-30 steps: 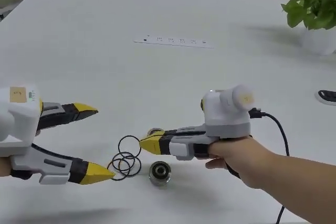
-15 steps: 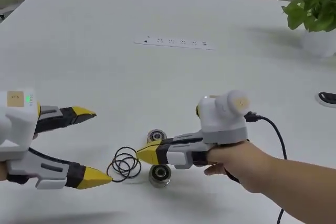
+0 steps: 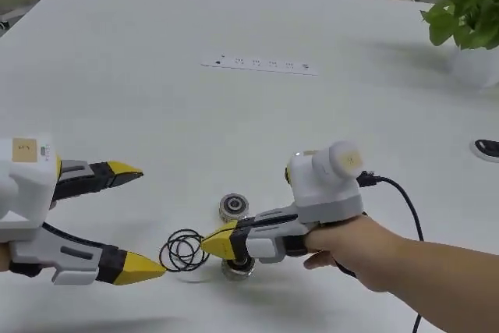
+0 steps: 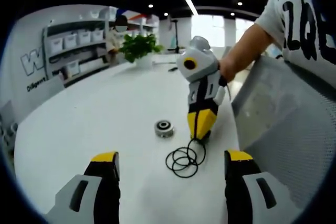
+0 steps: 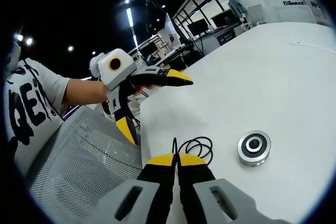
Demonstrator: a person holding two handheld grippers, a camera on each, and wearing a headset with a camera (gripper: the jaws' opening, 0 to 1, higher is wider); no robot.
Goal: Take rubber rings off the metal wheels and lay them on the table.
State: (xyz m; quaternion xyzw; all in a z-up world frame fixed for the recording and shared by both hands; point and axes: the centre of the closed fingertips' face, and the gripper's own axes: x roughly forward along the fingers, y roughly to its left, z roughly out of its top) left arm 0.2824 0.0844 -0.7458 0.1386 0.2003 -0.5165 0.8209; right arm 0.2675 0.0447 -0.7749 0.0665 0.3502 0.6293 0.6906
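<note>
Two metal wheels lie near the table's front edge. One wheel point(image 3: 233, 206) point(image 4: 164, 128) point(image 5: 254, 147) sits free. The other wheel point(image 3: 238, 266) is partly hidden under my right gripper point(image 3: 206, 245) point(image 4: 200, 127) point(image 5: 176, 157). That gripper is shut, and a thin black rubber ring point(image 5: 175, 144) pokes out between its tips. Just left of the tips lies a pile of loose black rings point(image 3: 183, 249) point(image 4: 184, 160) point(image 5: 198, 147). My left gripper point(image 3: 140, 220) point(image 4: 172, 156) point(image 5: 157, 106) stands wide open, left of the pile, with nothing in it.
A white power strip point(image 3: 259, 63) lies flat at mid-table. A potted plant point(image 3: 464, 5) stands at the back right, and a small black object point(image 3: 487, 148) lies at the right edge. The right gripper's cable point(image 3: 405, 200) trails right. A mesh chair point(image 4: 273, 108) stands beside the table.
My right gripper, shut throughout, has moved from beside the far wheel toward me and over the near wheel, up to the ring pile. The left gripper has barely moved.
</note>
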